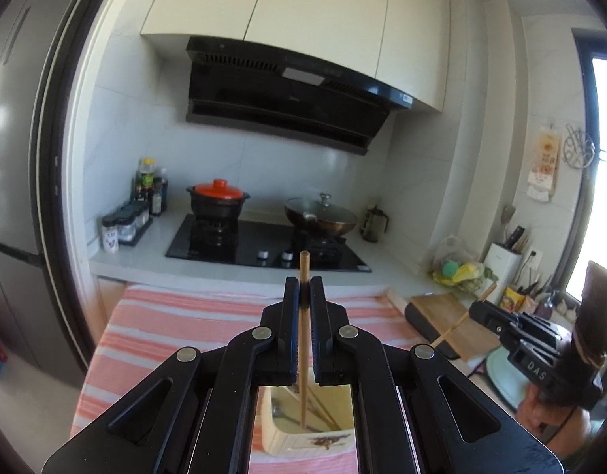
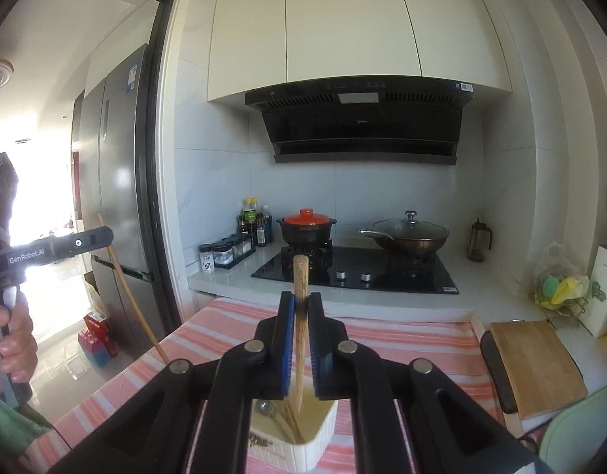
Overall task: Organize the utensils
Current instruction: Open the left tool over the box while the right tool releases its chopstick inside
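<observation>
Two lidded pots (image 2: pixel 306 229) behind chopsticks (image 2: pixel 299 339)

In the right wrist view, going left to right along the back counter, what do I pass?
Spice jars → sauce bottles → red-lidded pot → glass-lidded wok → French press → bagged produce.

Smooth wooden chopstick (image 1: pixel 304 316), striped cloth (image 1: pixel 177 328), glossy black hob (image 1: pixel 264 243).
</observation>
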The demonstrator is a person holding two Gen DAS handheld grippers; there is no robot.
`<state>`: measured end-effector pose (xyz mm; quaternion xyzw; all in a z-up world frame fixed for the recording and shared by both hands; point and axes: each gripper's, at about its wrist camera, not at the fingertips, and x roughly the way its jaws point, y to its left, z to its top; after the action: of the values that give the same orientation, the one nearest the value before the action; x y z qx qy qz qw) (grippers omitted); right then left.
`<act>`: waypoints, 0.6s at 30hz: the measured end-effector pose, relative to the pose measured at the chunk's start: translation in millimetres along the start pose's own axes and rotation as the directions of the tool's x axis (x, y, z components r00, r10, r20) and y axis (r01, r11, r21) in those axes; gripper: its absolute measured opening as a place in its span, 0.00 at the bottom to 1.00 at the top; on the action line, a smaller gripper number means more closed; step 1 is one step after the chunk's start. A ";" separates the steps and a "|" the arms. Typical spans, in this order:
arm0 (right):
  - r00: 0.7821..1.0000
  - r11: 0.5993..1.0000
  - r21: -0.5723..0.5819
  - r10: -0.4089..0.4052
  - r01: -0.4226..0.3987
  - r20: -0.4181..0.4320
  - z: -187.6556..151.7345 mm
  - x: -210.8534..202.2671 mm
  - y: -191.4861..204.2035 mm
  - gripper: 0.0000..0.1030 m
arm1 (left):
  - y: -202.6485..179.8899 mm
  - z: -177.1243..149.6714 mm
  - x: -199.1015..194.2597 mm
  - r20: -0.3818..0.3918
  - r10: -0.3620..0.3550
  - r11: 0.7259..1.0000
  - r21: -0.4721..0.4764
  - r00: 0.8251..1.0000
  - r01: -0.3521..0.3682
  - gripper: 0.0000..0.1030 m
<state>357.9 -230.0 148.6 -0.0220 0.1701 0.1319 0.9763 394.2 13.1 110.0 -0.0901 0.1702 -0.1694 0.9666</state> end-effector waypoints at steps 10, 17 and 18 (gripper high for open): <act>0.928 0.999 0.046 0.039 -0.023 -0.369 -50.9 118.0 -10.6 0.07 | 18.8 -57.6 110.7 -0.267 0.010 0.998 -0.057 0.964 -0.026 0.03; 0.871 0.995 0.101 0.066 -0.018 -0.486 -71.3 162.0 -17.3 0.09 | 14.4 -76.6 146.7 -0.390 0.053 0.996 -0.043 0.919 -0.075 0.17; 0.873 0.994 0.111 0.066 -0.014 -0.483 -71.2 163.8 -18.2 0.21 | 14.7 -76.0 148.5 -0.407 0.060 0.995 -0.048 0.912 -0.087 0.27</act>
<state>488.1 -212.9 26.2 0.0003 0.4165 0.1332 0.8993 502.6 -35.4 -8.1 -0.0781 0.3750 -0.1423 0.9127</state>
